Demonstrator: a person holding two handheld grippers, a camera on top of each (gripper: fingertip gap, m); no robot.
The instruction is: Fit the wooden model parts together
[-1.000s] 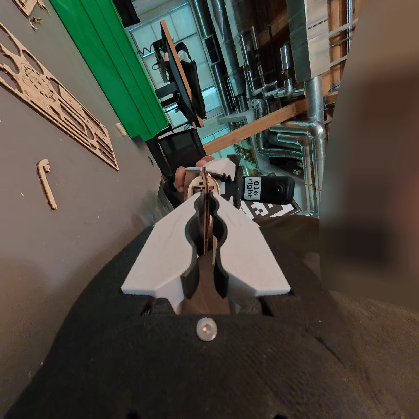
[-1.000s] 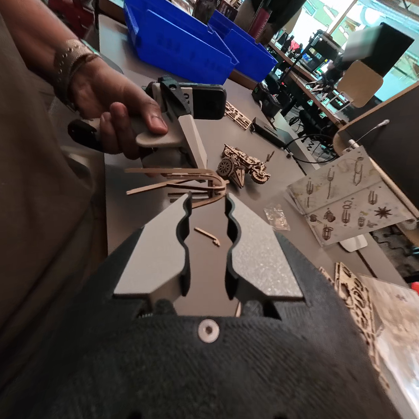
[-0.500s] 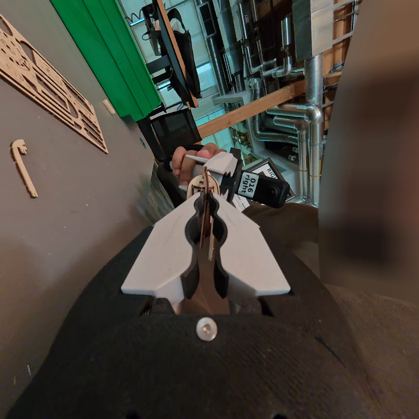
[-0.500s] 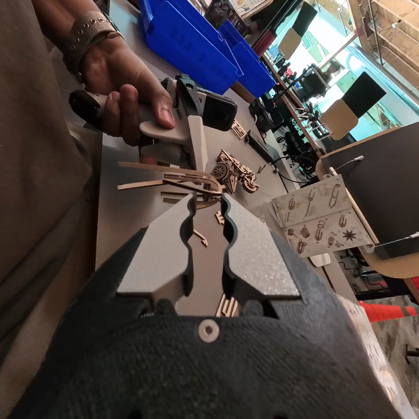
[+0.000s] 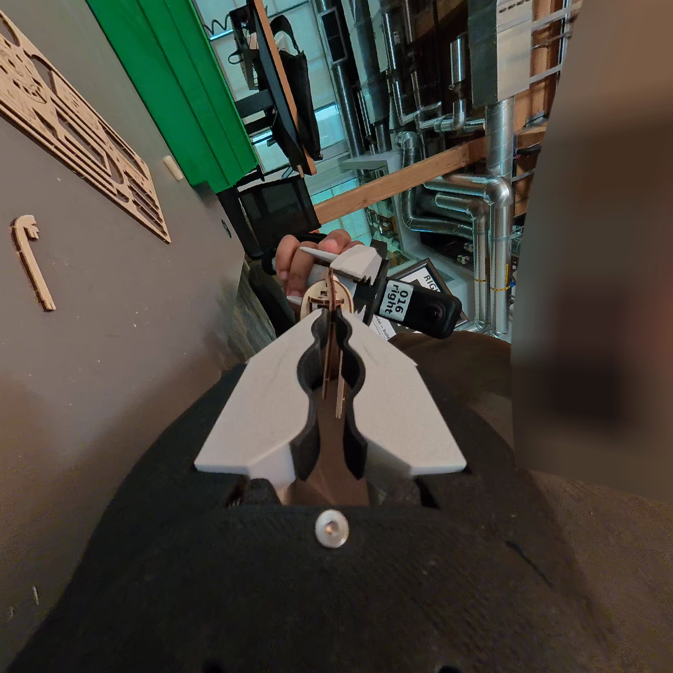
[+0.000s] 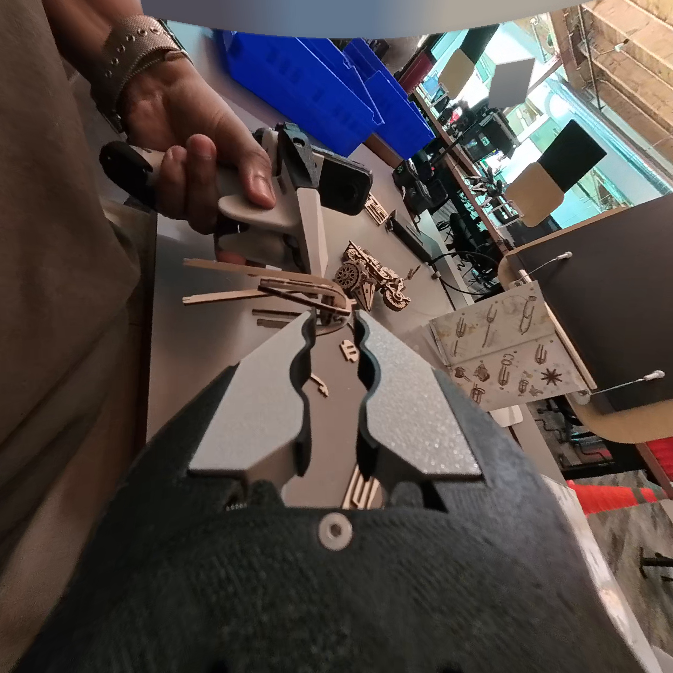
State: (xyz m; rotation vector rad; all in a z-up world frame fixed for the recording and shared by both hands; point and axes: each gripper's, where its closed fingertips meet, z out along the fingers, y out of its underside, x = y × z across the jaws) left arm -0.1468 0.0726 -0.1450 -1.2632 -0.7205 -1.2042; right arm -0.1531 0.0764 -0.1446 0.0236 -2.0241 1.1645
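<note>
My left gripper [image 5: 329, 315] is shut on a thin wooden model [image 5: 329, 349], seen edge-on between its pads. In the right wrist view the model [image 6: 291, 287] is a bundle of flat strips that curve into a rounded end, held out by the left gripper [image 6: 309, 225] in a person's hand. My right gripper [image 6: 334, 317] has its tips on either side of that rounded end and appears to press on it; the jaws stand a narrow gap apart. The right gripper also shows in the left wrist view [image 5: 349, 266], just beyond the model's oval plate [image 5: 320, 296].
A built wooden motorbike [image 6: 371, 284], an instruction sheet [image 6: 502, 349] and blue bins [image 6: 309, 91] lie beyond on the grey table [image 6: 204, 346]. Small loose parts [image 6: 320, 388] lie under my right gripper. A laser-cut sheet [image 5: 73, 127] and a hooked part [image 5: 31, 262] lie at the left.
My right gripper has moved up to the model's rounded end and its jaws have narrowed around it. Both grippers have tilted. The left gripper keeps its hold.
</note>
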